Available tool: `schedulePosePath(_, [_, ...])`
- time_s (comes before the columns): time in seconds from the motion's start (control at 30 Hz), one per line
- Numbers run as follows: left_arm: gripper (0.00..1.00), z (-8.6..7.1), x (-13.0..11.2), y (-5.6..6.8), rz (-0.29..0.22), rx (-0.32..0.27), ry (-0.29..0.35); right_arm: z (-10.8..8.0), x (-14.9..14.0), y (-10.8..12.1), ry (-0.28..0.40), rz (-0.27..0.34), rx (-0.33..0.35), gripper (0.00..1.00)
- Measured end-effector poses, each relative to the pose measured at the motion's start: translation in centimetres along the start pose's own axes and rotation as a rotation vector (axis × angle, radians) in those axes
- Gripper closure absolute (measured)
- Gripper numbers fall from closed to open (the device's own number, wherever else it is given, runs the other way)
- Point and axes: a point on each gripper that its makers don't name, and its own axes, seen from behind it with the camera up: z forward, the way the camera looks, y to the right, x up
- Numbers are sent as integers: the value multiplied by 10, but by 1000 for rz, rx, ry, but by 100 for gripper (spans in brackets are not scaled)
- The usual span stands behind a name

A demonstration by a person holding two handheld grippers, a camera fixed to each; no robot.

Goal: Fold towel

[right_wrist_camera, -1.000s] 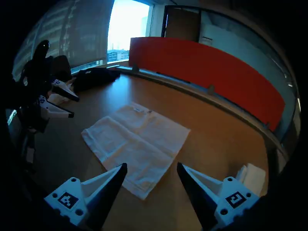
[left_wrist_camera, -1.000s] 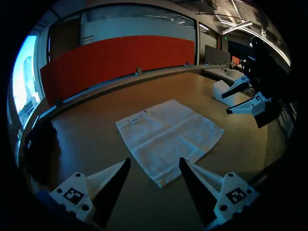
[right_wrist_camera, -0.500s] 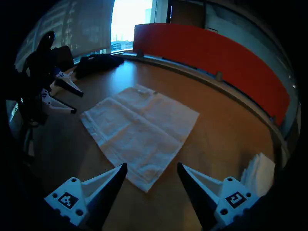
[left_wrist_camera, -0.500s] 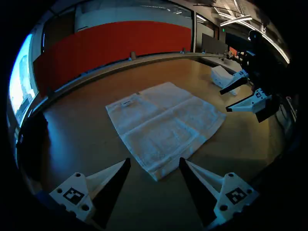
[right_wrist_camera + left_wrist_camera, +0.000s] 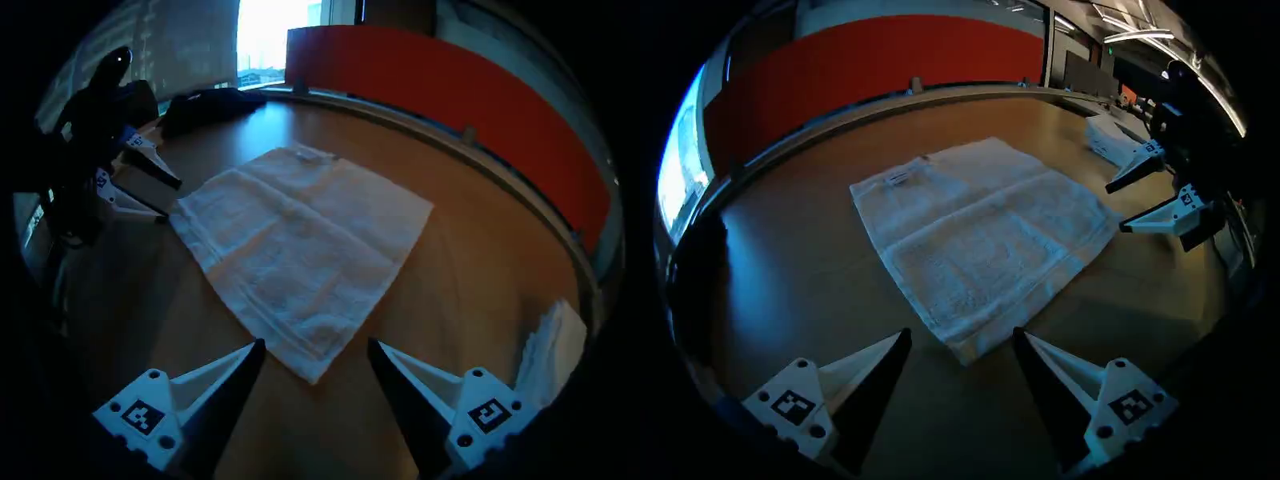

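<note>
Ready at the corners: my left gripper [image 5: 960,332] and right gripper [image 5: 316,344] hover with fingers spread wide and nothing between them. Each is poised just short of a corner of the white towel [image 5: 984,232], which lies flat and fully opened on the wooden table [image 5: 800,264].

In the left gripper view, one corner points straight at me, just beyond and between my fingertips. My other gripper hangs off to the right beside the neighbouring corner, its jaws also parted. The right gripper view mirrors this: a corner lies dead ahead between the tips, and the left gripper waits away to the left at the towel's edge.

Faint crease lines cross the cloth, but no layer is turned over, so I judge the folding not yet begun. Pinching both corners, carrying that edge across and squaring it up all remain. A pile of folded white cloths [image 5: 548,352] sits beyond my right gripper's right finger.
</note>
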Motion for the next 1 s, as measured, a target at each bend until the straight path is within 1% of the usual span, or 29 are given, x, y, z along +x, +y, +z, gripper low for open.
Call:
schedulePosePath(0.27, [7, 4, -6, 1, 8, -4, -31, 5, -9, 2, -26, -8, 19, 14])
schedulePosePath(0.43, [7, 6, -7, 2, 19, -3, -37, 6, -10, 2, -27, -2, 28, 18])
schedulePosePath(0.6, [9, 7, -7, 4, 31, -6, -40, 6, -11, -3, -31, 5, 52, 30])
schedulePosePath(0.67, [13, 7, -7, 4, 30, -6, -40, 5, -11, -3, -31, 12, 58, 34])
schedulePosePath(0.87, [19, 7, -7, 4, 22, 1, -47, 4, -11, -4, -26, 19, 61, 40])
schedulePosePath(0.93, [19, 7, -7, 5, 21, 2, -49, 4, -12, -4, -27, 17, 64, 45])
schedulePosePath(1.0, [22, 7, -6, 5, 22, 2, -52, 4, -12, -5, -28, 14, 67, 50])
